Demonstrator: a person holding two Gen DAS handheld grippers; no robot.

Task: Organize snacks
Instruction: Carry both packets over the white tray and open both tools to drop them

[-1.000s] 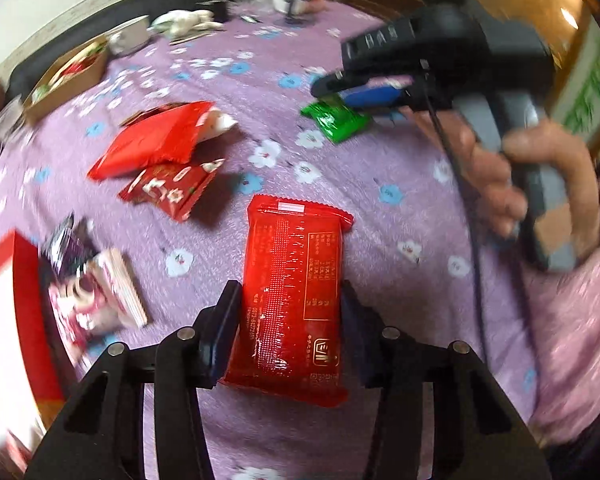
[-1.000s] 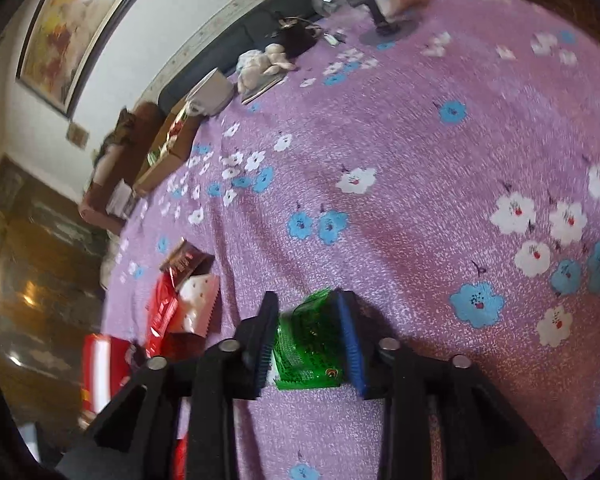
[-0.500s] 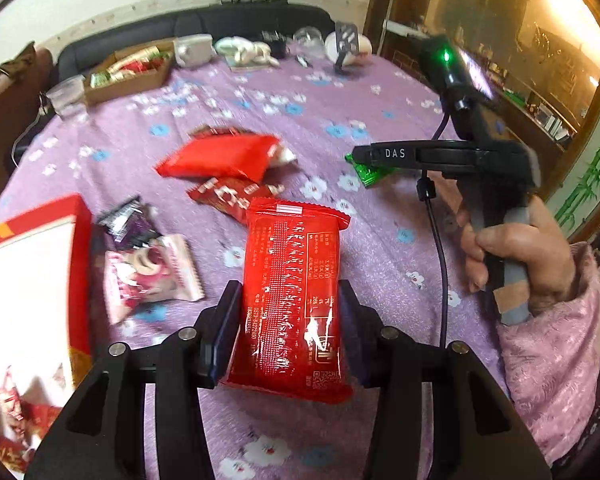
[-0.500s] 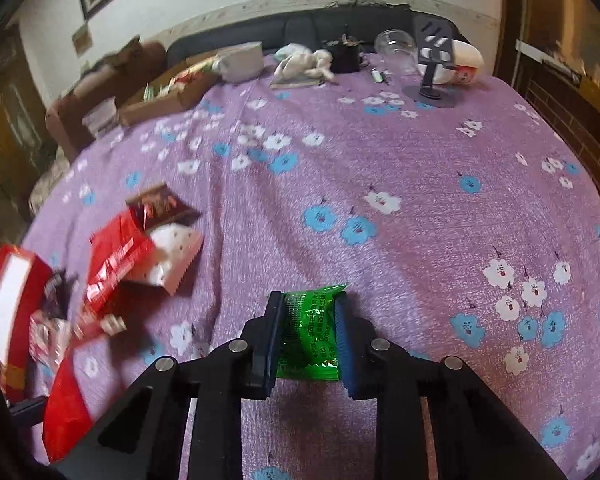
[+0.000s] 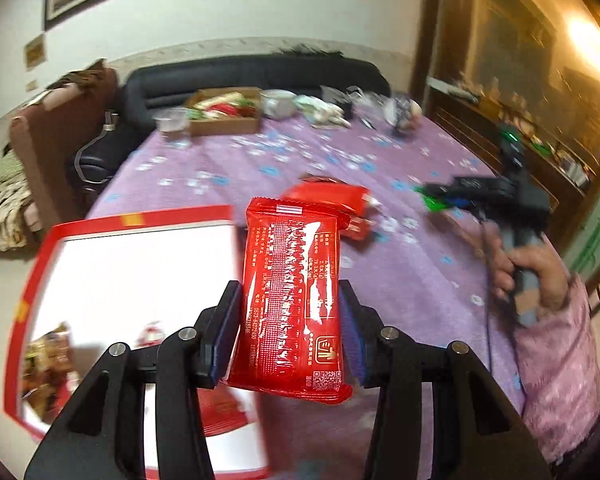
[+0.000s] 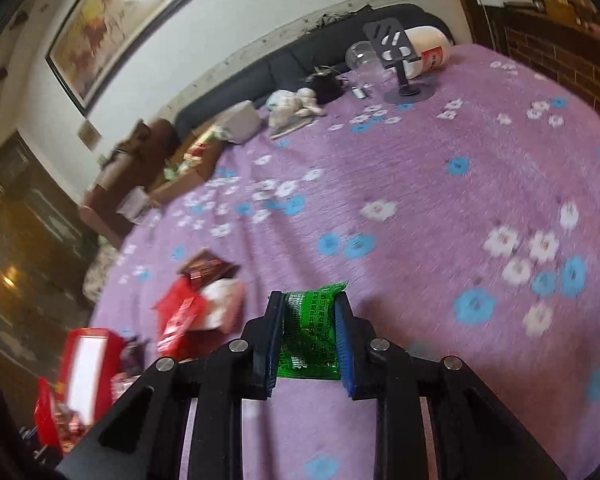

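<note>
My left gripper (image 5: 290, 330) is shut on a long red snack packet (image 5: 294, 300) and holds it in the air beside the open red box (image 5: 140, 280) with a white inside. My right gripper (image 6: 308, 340) is shut on a small green snack packet (image 6: 310, 332) above the purple flowered tablecloth (image 6: 420, 200). The right gripper also shows in the left wrist view (image 5: 432, 196), with the green packet (image 5: 434, 203) at its tip. More red packets (image 5: 328, 196) lie on the cloth behind the held one. The red box also shows in the right wrist view (image 6: 86, 364).
A cardboard box of snacks (image 5: 224, 114), a clear cup (image 5: 172, 126) and a white bowl (image 5: 278, 102) stand at the table's far end before a black sofa (image 5: 240, 76). A black phone stand (image 6: 400, 64) and a jar (image 6: 428, 50) stand far right.
My left gripper has lifted the red packet and swung left to the red box's edge. My right gripper has lifted and tilted with the green packet still in it.
</note>
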